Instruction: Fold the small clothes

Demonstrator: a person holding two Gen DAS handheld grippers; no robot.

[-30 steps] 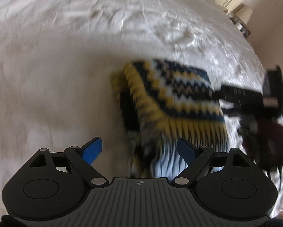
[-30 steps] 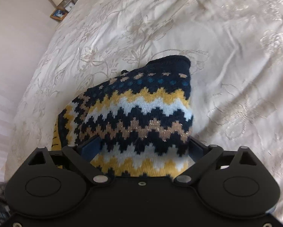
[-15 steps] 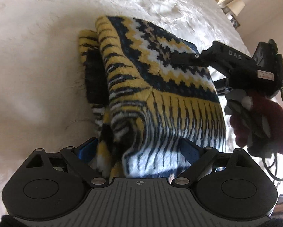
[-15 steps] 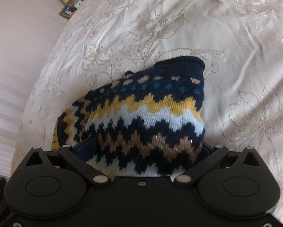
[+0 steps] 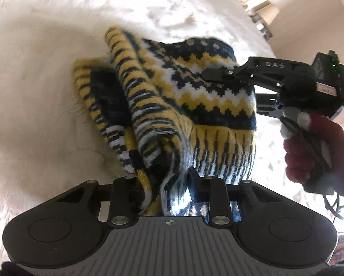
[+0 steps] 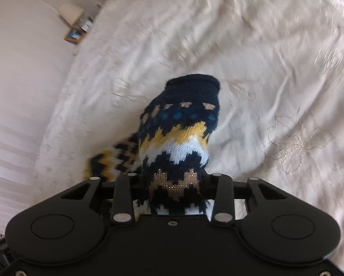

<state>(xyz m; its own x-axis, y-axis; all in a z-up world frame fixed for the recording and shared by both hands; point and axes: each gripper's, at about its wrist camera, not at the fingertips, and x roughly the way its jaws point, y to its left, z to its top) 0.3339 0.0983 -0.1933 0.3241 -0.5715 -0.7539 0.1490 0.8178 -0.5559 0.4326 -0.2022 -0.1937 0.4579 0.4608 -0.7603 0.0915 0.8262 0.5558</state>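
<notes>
Both tongs have closed within the last second. A second ago the left gripper [image 5: 169,191] stood with its blue fingers apart, short of the knitted garment [image 5: 194,105]; half a second ago the fingers straddled the striped yellow-and-navy hem; now they are clamped on a bunch of that hem, the cloth gathered tight between them.

The right gripper [image 6: 176,188] was likewise spread around the zigzag knit and is now pinched together on a fold of it, the navy and tan band squeezed into a narrow ridge.

In the left view the right gripper [image 5: 220,73] reaches in from the right and bites the garment's upper side. The person's hand in a dark red glove [image 5: 319,151] holds that tool.

Garment location: on the white embroidered bedspread [image 5: 34,115], partly lifted. The middle has risen into a hump between the two grips, while the lower left folds rest on the cover. The right view shows the navy end [image 6: 192,87] standing up, with blur in the bedspread [image 6: 275,57] that suggests motion.

Judgement: grasping is done and a lift has likely begun, so the fold itself comes next. Both bites are bunched rather than at clean corners, so the layers may carry over unevenly.
</notes>
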